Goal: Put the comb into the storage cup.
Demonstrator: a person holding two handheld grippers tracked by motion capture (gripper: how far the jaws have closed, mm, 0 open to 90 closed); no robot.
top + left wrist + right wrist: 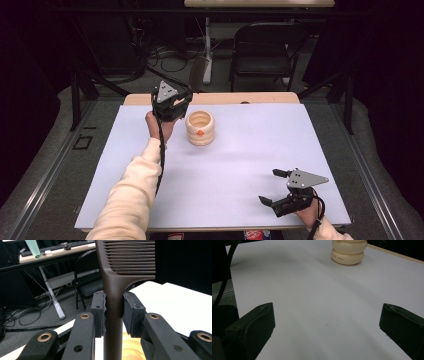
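A dark brown comb [113, 290] stands upright with my left gripper [113, 312] shut on its handle, teeth at the top. In the high view the left gripper [176, 102] is raised at the table's far left, just left of a cream ribbed holder [200, 128], and the comb [197, 73] sticks up and away from it. The holder [349, 251] is open at the top and bears a small orange mark. My right gripper [274, 187] rests near the front right corner, jaws wide open with nothing between them; its view has the right gripper [327, 325] over bare table.
The white table top [240, 165] lies on a wooden table whose far edge [270, 98] shows. Behind it stand a folding chair [265, 50], a desk leg [207, 50] and floor cables. A can lies at the front edge [255, 234].
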